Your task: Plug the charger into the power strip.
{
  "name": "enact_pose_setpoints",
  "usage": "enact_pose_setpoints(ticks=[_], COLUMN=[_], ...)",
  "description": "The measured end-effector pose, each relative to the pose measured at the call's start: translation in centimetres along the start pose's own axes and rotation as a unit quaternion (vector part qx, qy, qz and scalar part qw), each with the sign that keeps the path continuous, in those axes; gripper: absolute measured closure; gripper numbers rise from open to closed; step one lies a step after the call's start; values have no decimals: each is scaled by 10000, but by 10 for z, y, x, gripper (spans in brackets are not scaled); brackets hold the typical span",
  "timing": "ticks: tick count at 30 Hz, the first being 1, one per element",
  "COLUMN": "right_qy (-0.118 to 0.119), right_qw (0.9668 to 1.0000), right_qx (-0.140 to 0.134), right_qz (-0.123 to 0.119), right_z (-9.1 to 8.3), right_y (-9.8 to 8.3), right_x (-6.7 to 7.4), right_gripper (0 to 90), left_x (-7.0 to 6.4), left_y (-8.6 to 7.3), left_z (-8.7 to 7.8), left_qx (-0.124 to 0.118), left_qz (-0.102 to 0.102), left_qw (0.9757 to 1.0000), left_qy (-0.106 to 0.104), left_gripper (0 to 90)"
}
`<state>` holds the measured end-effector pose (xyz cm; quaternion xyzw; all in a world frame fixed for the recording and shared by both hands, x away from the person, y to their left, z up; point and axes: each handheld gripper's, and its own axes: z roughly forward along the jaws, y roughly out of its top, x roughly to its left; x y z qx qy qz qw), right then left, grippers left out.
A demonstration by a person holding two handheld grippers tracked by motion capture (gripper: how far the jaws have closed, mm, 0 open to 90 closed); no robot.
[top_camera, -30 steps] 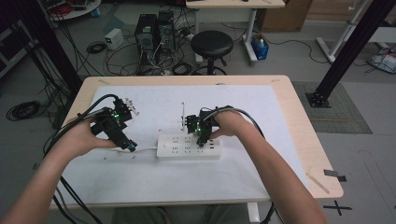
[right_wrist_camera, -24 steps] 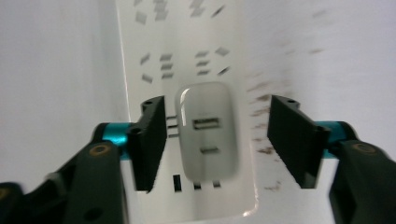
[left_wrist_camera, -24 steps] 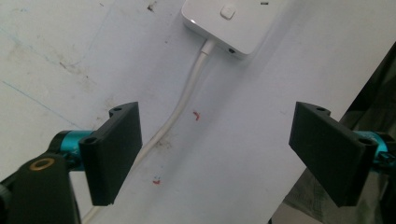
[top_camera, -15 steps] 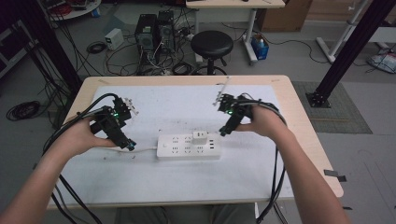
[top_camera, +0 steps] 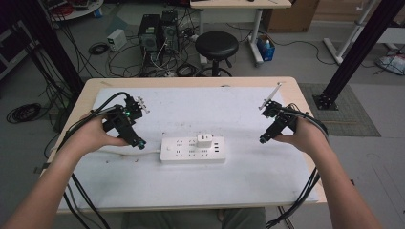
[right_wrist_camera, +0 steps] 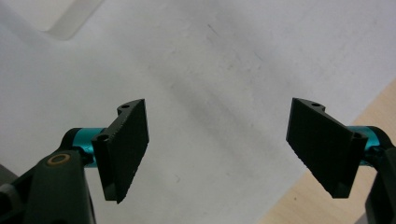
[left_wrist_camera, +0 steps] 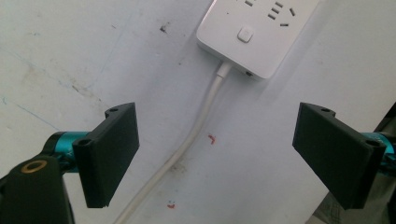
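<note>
Your right tool (top_camera: 265, 138) has pulled away from the white power strip (top_camera: 193, 149) toward three o'clock, jaws spread and empty, leaving a white charger (top_camera: 204, 140) plugged in; the plugging looks done. Your left tool (top_camera: 139, 143), also spread, waits at nine o'clock by the strip's cord (left_wrist_camera: 187, 144). No containers are on the bench (top_camera: 224, 191).

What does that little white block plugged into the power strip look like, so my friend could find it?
Start at the table covered with a white sheet; in its middle lies a long white power strip. On its top, right of centre, sits the little white block, a small squarish plug-in adapter. It is the one thing standing up from the strip; the other sockets are flat and empty.
</note>
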<state>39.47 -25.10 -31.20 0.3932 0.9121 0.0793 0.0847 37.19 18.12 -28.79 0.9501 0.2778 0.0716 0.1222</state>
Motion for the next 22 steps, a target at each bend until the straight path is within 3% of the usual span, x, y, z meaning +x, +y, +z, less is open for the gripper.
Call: enact_pose_setpoints(ticks=[5, 22], right_qy=[59, 47], right_qw=[9999, 9999], right_qx=[-38, -99], right_qz=[130, 87], right_z=[-1, -6], right_y=[-8, -15], right_x=[-7, -9], right_gripper=[207, 207], left_x=[1, -3], left_y=[2, 7], left_z=[1, -4], left_qx=[-1, 31], left_qz=[-33, 17], left_qw=[10000, 10000], left_qy=[5, 70], left_gripper=[146, 146])
